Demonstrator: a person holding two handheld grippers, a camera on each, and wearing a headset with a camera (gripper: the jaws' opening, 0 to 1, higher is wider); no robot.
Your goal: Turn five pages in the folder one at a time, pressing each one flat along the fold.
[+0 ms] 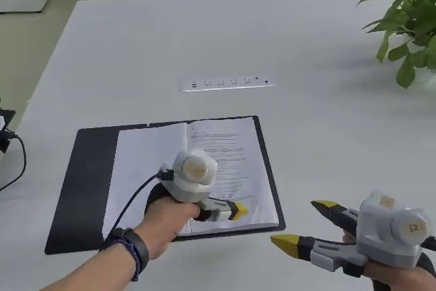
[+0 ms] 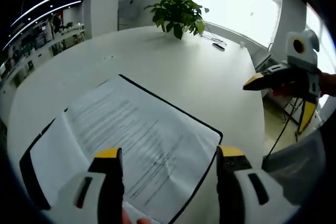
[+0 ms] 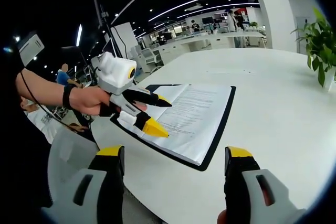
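Note:
An open black folder (image 1: pixel 87 189) lies flat on the white table, a blank sheet on its left and a printed page (image 1: pixel 228 161) on its right. My left gripper (image 1: pixel 231 210) hovers open over the printed page's near right corner, with nothing between its fingers. In the left gripper view the folder (image 2: pixel 131 135) lies just beyond the left gripper (image 2: pixel 169 153). My right gripper (image 1: pixel 304 223) stands open over bare table, right of the folder and clear of it. From the right gripper (image 3: pixel 174 151) I see the folder (image 3: pixel 199 114) and the left gripper (image 3: pixel 160 116) above it.
A white power strip (image 1: pixel 227 84) lies on the table behind the folder. A potted plant (image 1: pixel 409 25) stands at the far right. A black cable (image 1: pixel 15 161) runs off the table's left edge. The table's near edge is close to both hands.

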